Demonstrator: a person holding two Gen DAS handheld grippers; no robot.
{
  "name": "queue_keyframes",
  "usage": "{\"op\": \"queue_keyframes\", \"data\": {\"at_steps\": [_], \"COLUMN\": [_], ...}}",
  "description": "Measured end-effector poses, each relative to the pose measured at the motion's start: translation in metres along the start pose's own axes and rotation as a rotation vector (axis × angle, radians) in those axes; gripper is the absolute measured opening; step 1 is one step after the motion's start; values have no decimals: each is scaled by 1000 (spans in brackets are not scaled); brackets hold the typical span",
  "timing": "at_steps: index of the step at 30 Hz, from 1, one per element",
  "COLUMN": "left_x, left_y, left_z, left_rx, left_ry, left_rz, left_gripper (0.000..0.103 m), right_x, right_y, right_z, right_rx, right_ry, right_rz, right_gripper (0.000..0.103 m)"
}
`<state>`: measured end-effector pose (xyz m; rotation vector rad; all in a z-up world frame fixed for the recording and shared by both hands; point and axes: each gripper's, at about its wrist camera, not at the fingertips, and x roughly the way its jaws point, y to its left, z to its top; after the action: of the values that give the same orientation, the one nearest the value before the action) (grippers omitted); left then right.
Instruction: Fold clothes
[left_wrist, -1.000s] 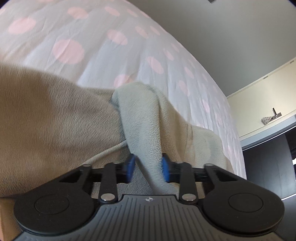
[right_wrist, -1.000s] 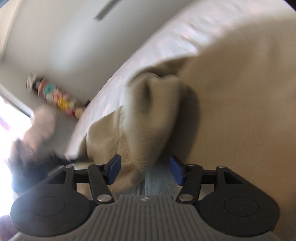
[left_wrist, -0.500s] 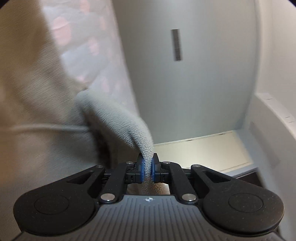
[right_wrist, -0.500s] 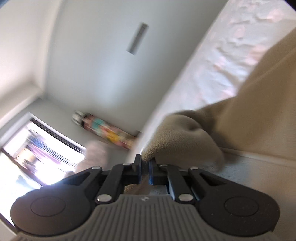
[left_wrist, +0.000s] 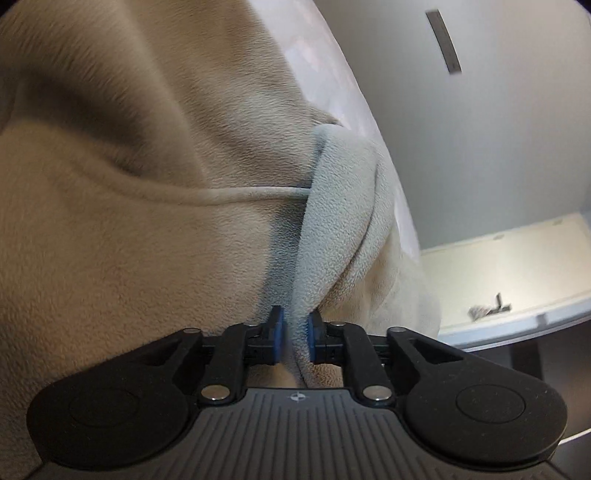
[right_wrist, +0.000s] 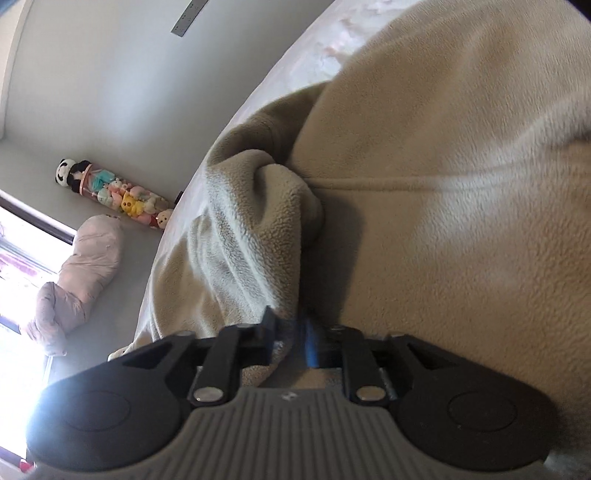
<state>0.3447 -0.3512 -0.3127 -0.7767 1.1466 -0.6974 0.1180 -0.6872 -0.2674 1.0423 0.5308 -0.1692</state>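
A beige fleece garment fills most of the left wrist view and lies over a bed. My left gripper is shut on a bunched fold of the garment, the cloth pinched between its blue pads. The same beige fleece garment fills the right of the right wrist view. My right gripper is shut on another bunched edge of it. A seam runs across the cloth. What lies beneath the garment is hidden.
The bed sheet, pale with pink dots, shows beyond the garment. A cream cabinet top is at the right. A tube of plush toys and a pink bundle lie by a bright window.
Both grippers closed on garment folds a second ago and have kept hold. Since half a second ago both have moved so the fleece fills more of each view.
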Motion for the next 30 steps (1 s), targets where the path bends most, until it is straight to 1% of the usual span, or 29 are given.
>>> {"op": "queue_keyframes", "data": {"at_steps": [1,3,4,6,9,10,12,13,14,15,16,17,18,21,24,26,27,28,30], "left_x": [-3,-11,-15,-24,-26,-29,-22,-18,-18,-8,-1,7,12,23,27,30,30,31,34], "left_y": [-6,-20,-28,-43,-72,-80,-94,-99,-95,-100,-103,-106,-108,-116,-133,-147,-153,-161,-172], "left_z": [4,12,16,26,37,30,24,22,14,9,1,-8,-15,-35,-57,-72,-81,-90,-108], "left_rx": [29,96,129,180,258,290,333,350,361,376,393,408,420,491,595,685,745,804,922], "left_ry": [7,10,-2,-29,-42,-39,-19,-6,19,41,61,84,106,183,218,227,226,222,227], "left_rz": [19,58,70,75,79,72,61,56,54,60,60,55,52,47,57,85,108,129,175], "left_gripper": [20,26,26,26,26,26,26,26,26,25,25,25,25,25,26,31,41,50,50], "right_x": [-7,-21,-27,-33,-33,-30,-19,-11,-4,3,2,2,-3,2,6,1,0,-1,-4], "right_y": [4,8,10,13,11,8,4,2,1,0,7,15,24,41,51,53,52,51,45], "right_z": [4,16,23,42,69,74,78,78,78,78,79,79,76,63,45,34,31,28,26], "right_rx": [-11,-4,1,38,135,166,234,249,265,271,188,99,-25,-337,-606,-718,-750,-781,-809], "right_ry": [-11,-39,-53,-84,-107,-110,-98,-92,-86,-80,-83,-84,-73,-12,43,63,64,64,59], "right_rz": [12,48,65,58,14,10,9,-4,-16,-32,-82,-131,-174,-206,-236,-237,-238,-238,-219], "right_gripper": [50,55,56,56,55,55,55,54,54,51,47,46,45,45,45,45,45,45,45]}}
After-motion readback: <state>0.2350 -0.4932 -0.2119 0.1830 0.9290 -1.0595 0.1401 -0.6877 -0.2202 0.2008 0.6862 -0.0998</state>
